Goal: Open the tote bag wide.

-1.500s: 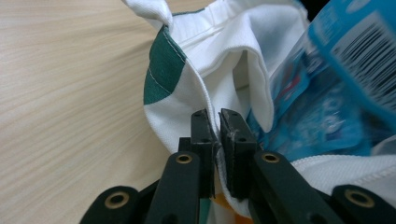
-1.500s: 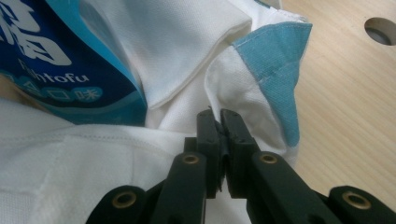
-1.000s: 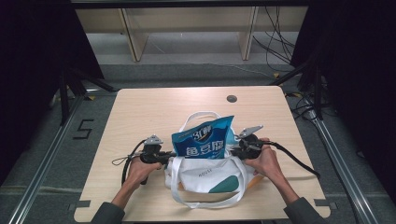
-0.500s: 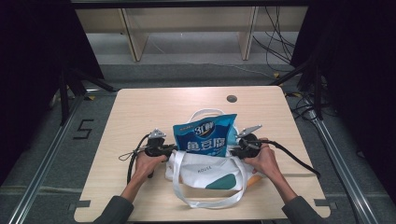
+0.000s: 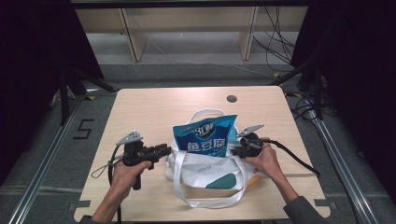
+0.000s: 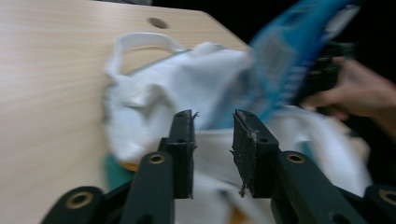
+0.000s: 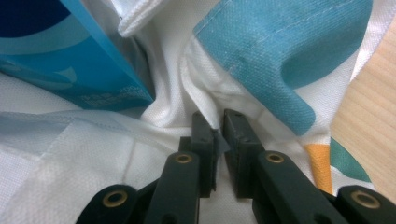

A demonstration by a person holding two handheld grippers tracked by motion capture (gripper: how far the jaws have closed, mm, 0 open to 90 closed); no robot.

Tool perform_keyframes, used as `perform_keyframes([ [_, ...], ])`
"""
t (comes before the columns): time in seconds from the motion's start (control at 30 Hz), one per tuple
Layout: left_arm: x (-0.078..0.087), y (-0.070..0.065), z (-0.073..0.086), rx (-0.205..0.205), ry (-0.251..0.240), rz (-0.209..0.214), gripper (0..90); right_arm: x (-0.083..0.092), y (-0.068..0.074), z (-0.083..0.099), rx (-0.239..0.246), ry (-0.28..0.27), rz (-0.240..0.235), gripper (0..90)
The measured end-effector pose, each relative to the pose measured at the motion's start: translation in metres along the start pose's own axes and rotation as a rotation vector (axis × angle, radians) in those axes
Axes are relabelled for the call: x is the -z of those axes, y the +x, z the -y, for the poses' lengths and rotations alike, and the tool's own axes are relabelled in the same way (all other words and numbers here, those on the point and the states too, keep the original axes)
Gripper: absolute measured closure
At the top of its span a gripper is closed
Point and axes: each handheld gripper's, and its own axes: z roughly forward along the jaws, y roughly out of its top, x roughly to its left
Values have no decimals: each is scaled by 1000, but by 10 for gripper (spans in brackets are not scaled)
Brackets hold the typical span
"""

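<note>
A white tote bag point(image 5: 205, 170) with teal and orange patches lies on the wooden table point(image 5: 149, 107), and a blue snack bag point(image 5: 205, 135) stands out of its mouth. My left gripper point(image 5: 164, 150) hovers just left of the tote; its jaws have just been opening, with nothing between them. In the left gripper view the left gripper point(image 6: 214, 116) points at the blurred tote bag point(image 6: 154, 102) and blue snack bag point(image 6: 289, 56). My right gripper point(image 5: 236, 150) is at the tote's right edge. In the right gripper view the right gripper point(image 7: 217, 119) pinches a fold of white tote cloth point(image 7: 163, 56) beside the blue snack bag point(image 7: 70, 56).
A small round hole point(image 5: 231, 98) sits near the table's far edge. The tote's long white handle point(image 5: 205, 201) loops toward the near edge. Cables trail from both grippers. Dark frames and shelving stand beyond the table.
My left gripper has let go of the tote's left edge, pulled away to the left and risen, and its jaws have parted. The right hand has stayed where it was.
</note>
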Motion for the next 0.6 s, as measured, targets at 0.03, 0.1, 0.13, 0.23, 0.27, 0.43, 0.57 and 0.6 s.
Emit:
perform_keyframes([
  [0.03,0,-17,5,49,-14,62,618,1,1,-1,-14,6,-5,832],
  [0.1,-1,-25,6,21,-9,51,568,1,1,0,-13,3,-3,831],
  [0.13,-1,-29,6,19,-1,42,568,1,1,0,-13,3,-3,831],
  [0.23,-1,-35,3,45,5,60,479,-1,-1,0,8,-28,-2,830],
  [0.27,0,-35,0,50,-8,72,478,1,0,-1,-5,2,-6,830],
  [0.43,-1,-42,-6,39,0,73,442,2,1,0,-11,5,-9,829],
  [0.57,-13,-49,-1,-61,80,-48,385,2,1,0,-9,6,-7,829],
  [0.6,-16,-48,1,-67,88,-53,381,1,2,0,-17,-13,-11,828],
])
